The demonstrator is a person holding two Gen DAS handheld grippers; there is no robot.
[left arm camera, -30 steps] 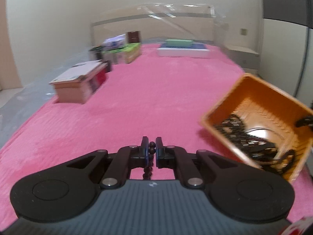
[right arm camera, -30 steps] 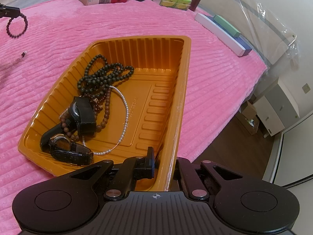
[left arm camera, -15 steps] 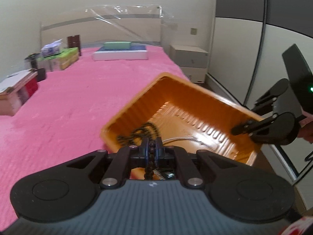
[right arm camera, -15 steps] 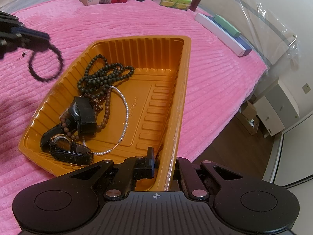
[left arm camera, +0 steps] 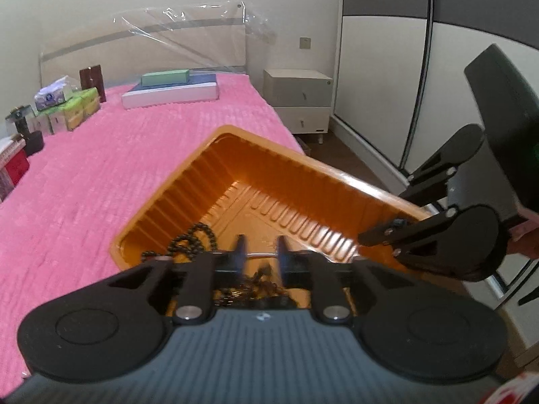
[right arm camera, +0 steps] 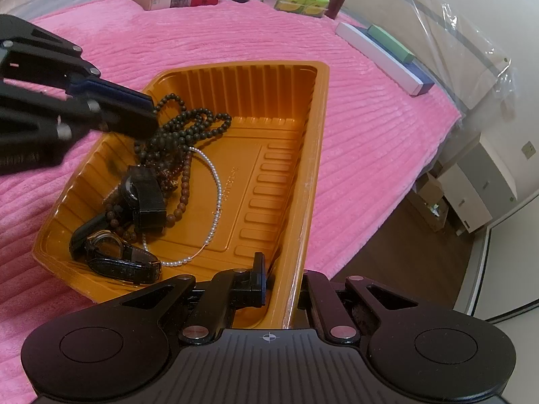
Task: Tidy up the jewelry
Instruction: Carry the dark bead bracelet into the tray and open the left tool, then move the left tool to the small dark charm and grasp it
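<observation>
So the right gripper (right arm camera: pixel 281 281) is sitting nearest the camera, its fingers pinching the near short wall of the ribbed orange plastic tray (right arm camera: pixel 296 155), one finger inside and one outside, steadying it on the fuzzy pink ribbed bedspread (right arm camera: pixel 370 128). The tray's long axis is running straight away from that gripper toward the headboard end. Inside, nearest the clamped wall, a black leather-strap wristwatch (right arm camera: pixel 114 257) is lying in the left corner, with a thin white pearl necklace (right arm camera: pixel 215 195) looping beside it, then a second black watch or strap and some brown wooden beads, and at the far left a heap of dark green-black bead strands (right arm camera: pixel 188 128). The left gripper (left arm camera: pixel 259 252) is hanging right over that heap, coming in across the tray's long left wall, and its fingers are standing apart with nothing between them. I'm guessing one small bead loop on top of the pile is the piece it's dealing with, but the strands are tangled and I honestly can't separate them. So the jewelry is lying directly below the left gripper, and that one is way closer than the right. Farther back, stacked books and green boxes (right arm camera: pixel 303 0) are lining the far edge of the bed.
</observation>
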